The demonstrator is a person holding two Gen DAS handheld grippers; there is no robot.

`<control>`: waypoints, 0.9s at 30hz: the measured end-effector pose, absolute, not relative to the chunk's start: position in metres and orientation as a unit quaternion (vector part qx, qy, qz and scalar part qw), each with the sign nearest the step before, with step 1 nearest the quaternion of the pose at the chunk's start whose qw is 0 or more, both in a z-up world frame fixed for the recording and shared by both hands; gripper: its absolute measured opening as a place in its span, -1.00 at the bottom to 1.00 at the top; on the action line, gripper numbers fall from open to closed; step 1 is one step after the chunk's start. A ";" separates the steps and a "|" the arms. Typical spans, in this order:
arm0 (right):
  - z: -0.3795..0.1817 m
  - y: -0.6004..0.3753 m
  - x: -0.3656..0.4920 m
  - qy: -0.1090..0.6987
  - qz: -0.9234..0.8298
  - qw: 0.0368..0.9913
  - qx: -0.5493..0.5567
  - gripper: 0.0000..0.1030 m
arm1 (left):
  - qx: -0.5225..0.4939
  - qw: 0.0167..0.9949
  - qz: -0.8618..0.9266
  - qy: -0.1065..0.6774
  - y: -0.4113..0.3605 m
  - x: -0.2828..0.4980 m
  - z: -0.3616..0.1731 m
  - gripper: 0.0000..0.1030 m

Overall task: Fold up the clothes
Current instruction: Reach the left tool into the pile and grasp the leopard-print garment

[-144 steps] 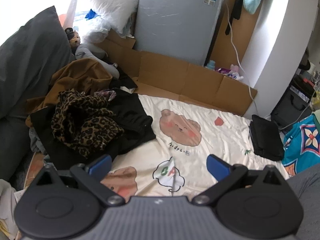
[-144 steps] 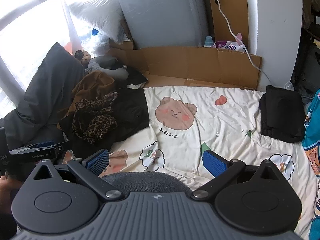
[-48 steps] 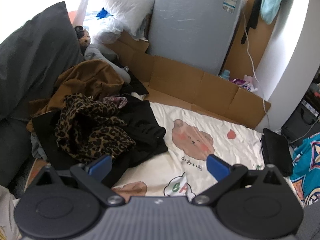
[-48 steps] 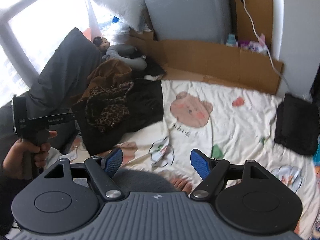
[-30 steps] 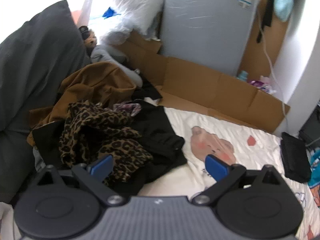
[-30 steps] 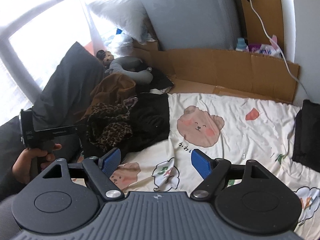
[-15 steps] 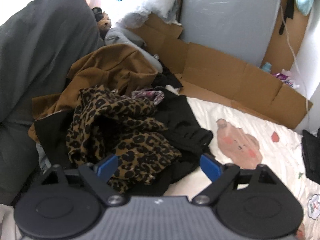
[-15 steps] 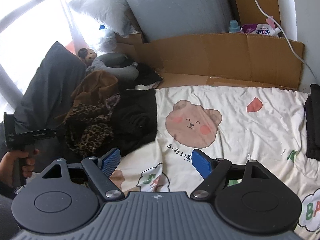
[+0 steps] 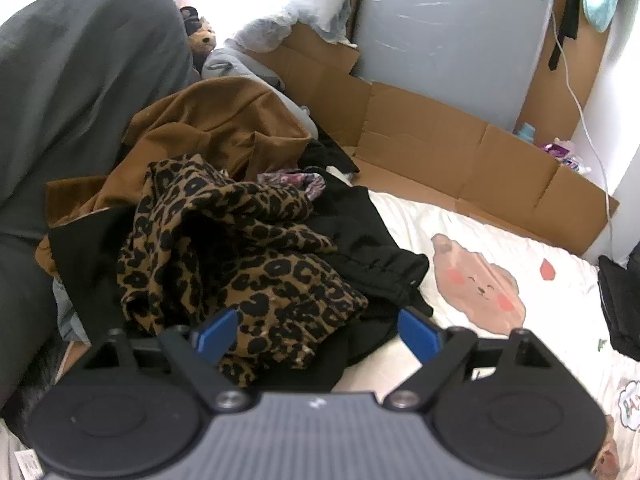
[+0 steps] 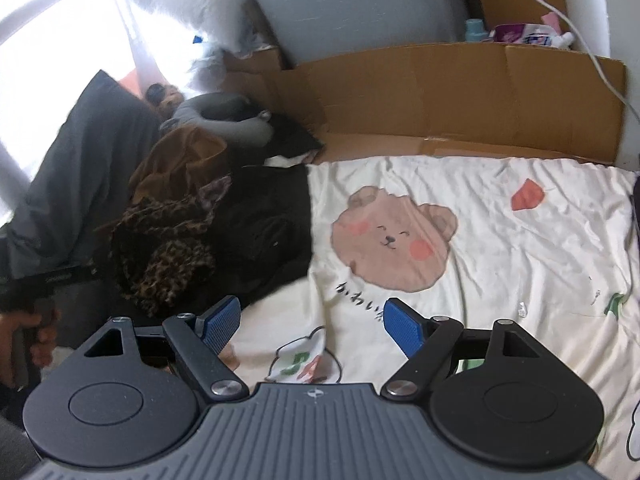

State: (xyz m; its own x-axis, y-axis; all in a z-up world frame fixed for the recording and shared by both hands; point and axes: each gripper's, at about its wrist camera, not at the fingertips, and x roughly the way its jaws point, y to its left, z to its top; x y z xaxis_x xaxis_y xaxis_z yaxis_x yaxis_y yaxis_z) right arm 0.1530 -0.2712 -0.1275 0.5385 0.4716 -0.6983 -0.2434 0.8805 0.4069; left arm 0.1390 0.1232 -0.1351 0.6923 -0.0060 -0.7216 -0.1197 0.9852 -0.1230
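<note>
Left tool (image 9: 318,330): jaws spread wide, nothing between the blue pads (image 9: 214,330). It hangs low over the near edge of a heap of clothes in the left half of the left wrist view; whether a pad touches the cloth cannot be told.

Heap of clothes: a leopard-print garment (image 9: 224,248) lies crumpled on top, centre-left of the frame. Beneath and to its right lies a black garment (image 9: 372,248), its edge spilling onto the bedsheet. Behind both, toward the upper left, a brown garment (image 9: 212,120) is bunched against a dark grey pillow (image 9: 72,72). A small piece of floral fabric (image 9: 292,180) shows between the leopard print and the black cloth. All are unfolded.

Bedsheet (image 9: 520,240): cream, printed with a bear face (image 9: 478,284), open across the right half of the frame. A dark folded item (image 9: 620,304) rests at the far right edge on the sheet.

Surroundings: flattened cardboard (image 9: 440,136) stands along the back of the bed; a grey wrapped panel (image 9: 448,20) leans behind it; a small plush toy (image 9: 202,38) sits at the upper left.

Right tool (image 10: 312,322): released, jaws wide apart, empty, held above the bedsheet (image 10: 520,240) in the lower centre of the right wrist view, well apart from the heap. That view is somewhat blurred. In it the leopard-print garment (image 10: 168,248) lies at centre-left, and a hand (image 10: 28,332) at the left edge grips the handle of the left tool.
</note>
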 end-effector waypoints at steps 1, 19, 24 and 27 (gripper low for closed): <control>-0.128 -0.269 0.153 0.432 0.205 0.869 0.131 0.62 | -0.084 0.915 0.032 0.392 0.125 0.139 -0.137 0.74; -0.141 -0.253 0.141 0.432 0.206 0.870 0.116 0.69 | -0.085 0.914 0.064 0.392 0.147 0.134 -0.146 0.77; -0.159 -0.251 0.142 0.452 0.201 0.859 0.131 0.69 | -0.069 0.904 0.097 0.411 0.164 0.145 -0.170 0.81; -0.164 -0.250 0.142 0.457 0.196 0.858 0.129 0.69 | -0.070 0.896 0.116 0.423 0.177 0.154 -0.186 0.81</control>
State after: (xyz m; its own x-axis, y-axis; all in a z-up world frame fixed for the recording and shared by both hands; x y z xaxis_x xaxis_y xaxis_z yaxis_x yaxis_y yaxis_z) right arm 0.1419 -0.2495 -0.1642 0.5046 0.4549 -0.7338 -0.2192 0.8896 0.4008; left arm 0.1539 0.1774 -0.1859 0.6159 0.1487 -0.7737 -0.2674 0.9632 -0.0278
